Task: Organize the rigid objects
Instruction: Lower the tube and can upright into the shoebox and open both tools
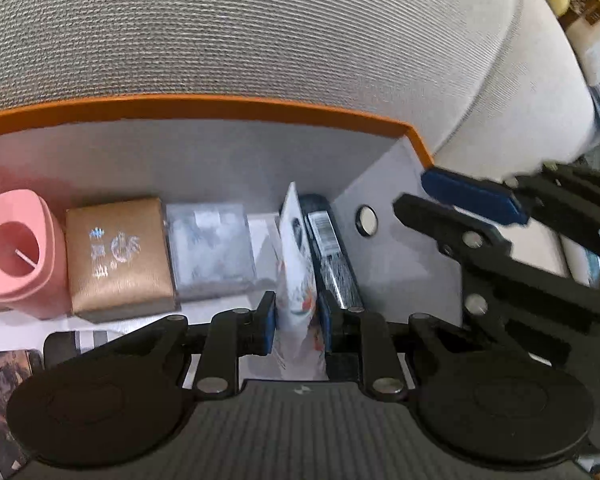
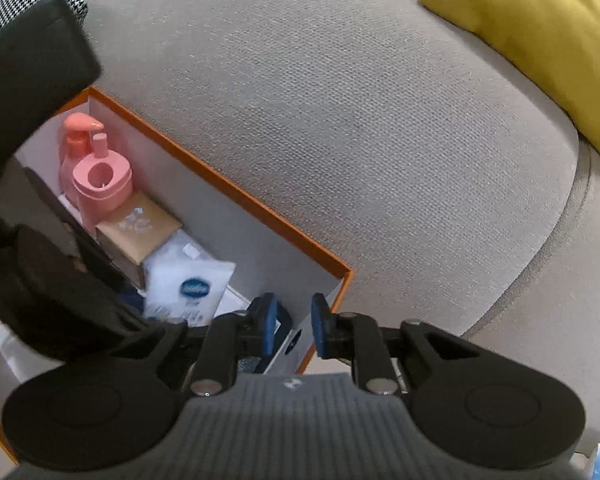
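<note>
My left gripper [image 1: 296, 324] is shut on a flat white packet [image 1: 298, 264] that stands on edge inside an orange-rimmed box [image 1: 220, 106]. A dark flat box with a barcode [image 1: 332, 248] stands right beside the packet, against the box's right wall. The right wrist view shows the same packet [image 2: 192, 288] by its blue oval logo. My right gripper [image 2: 294, 320] hovers over the box's near corner, shut, with nothing between its blue pads. In the left wrist view the right gripper [image 1: 452, 208] appears blurred at the right, above the box wall.
Along the back wall of the box stand a pink container [image 1: 16, 256], a gold box [image 1: 118, 258] and a clear silvery box [image 1: 210, 252]. A pink pump bottle [image 2: 78, 140] is behind the container. Grey sofa fabric [image 2: 340, 140] surrounds the box; a yellow cushion [image 2: 540, 40] lies far right.
</note>
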